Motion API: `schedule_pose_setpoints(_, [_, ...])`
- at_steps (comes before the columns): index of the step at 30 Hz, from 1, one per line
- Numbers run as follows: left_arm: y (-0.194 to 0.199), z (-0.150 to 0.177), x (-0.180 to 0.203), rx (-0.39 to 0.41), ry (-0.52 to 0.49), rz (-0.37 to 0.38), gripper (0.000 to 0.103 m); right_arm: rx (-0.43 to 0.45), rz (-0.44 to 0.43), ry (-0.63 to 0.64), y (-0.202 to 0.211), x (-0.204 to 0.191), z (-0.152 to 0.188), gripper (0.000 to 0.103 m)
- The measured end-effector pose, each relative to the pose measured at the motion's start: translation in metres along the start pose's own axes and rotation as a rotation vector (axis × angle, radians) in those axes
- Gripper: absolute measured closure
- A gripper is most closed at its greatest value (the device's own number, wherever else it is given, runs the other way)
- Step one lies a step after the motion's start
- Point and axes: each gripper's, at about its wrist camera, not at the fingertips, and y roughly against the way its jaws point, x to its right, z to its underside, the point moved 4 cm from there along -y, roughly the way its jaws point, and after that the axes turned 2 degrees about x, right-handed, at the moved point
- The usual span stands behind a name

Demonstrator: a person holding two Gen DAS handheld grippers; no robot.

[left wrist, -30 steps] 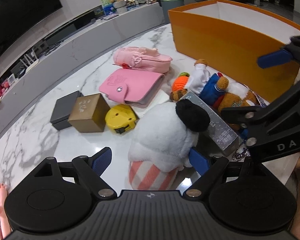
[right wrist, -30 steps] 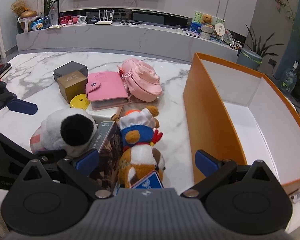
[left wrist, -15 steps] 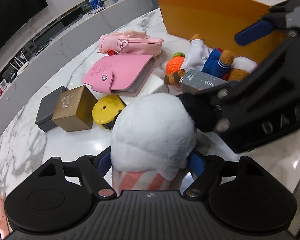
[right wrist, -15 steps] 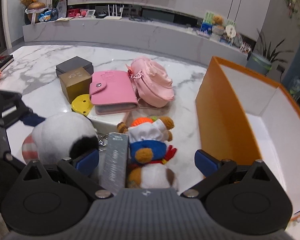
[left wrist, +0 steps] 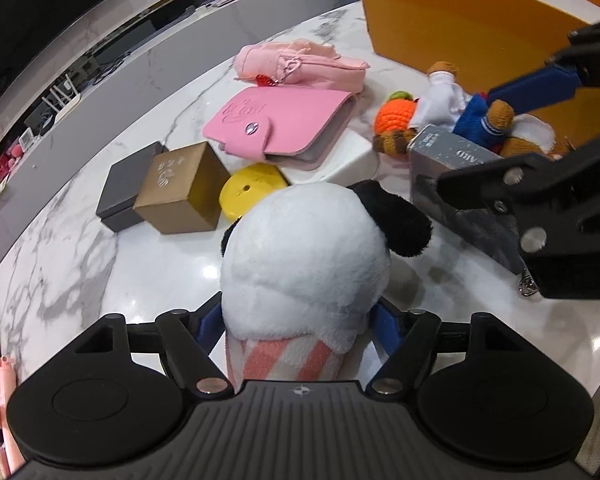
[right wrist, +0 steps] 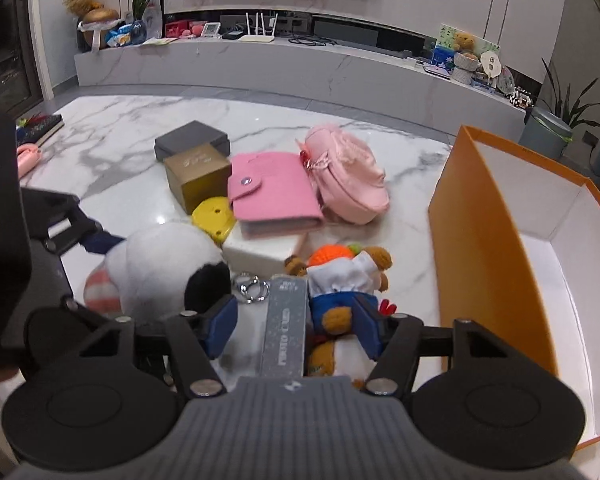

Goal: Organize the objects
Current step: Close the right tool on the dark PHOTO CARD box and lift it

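Observation:
My left gripper (left wrist: 298,326) is shut on a white plush toy (left wrist: 304,256) with a black ear and a pink striped base; the toy also shows in the right wrist view (right wrist: 160,264). My right gripper (right wrist: 296,326) has its jaws around a grey box (right wrist: 284,326) and a bear plush in blue and white (right wrist: 340,292), partly closed; I cannot tell whether they grip. The grey box (left wrist: 452,156) and the bear (left wrist: 460,116) lie beside the orange box (right wrist: 484,248).
On the marble table (right wrist: 112,148) lie a pink wallet (right wrist: 268,192), a pink pouch (right wrist: 348,176), a gold box (right wrist: 196,172), a dark grey box (right wrist: 188,142), a yellow tape measure (right wrist: 214,216) and key rings (right wrist: 254,286). The orange box stands at the right.
My left gripper closed on the white plush toy. My right gripper moved forward over the grey box and the bear, and its jaws narrowed around them.

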Motion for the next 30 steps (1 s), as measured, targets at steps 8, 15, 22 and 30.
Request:
schedule_pose_setpoints(8, [-0.001,0.004,-0.014,-0.033,0.062,-0.023,0.019,0.013,0.021,0.084,0.002,-0.009,0.005,0.063])
schedule_pose_setpoints(15, [-0.001,0.004,-0.011,-0.033,0.039,-0.037,0.019,0.074,0.029,0.096,0.012,-0.01,0.007,0.064])
schedule_pose_setpoints(22, [-0.001,0.005,-0.012,-0.035,0.048,-0.033,0.018,0.068,-0.004,0.121,0.006,-0.021,0.009,0.065])
schedule_pose_setpoints(30, [-0.003,0.005,-0.017,-0.01,0.083,0.002,0.017,-0.058,-0.05,0.033,-0.024,-0.013,0.028,0.066])
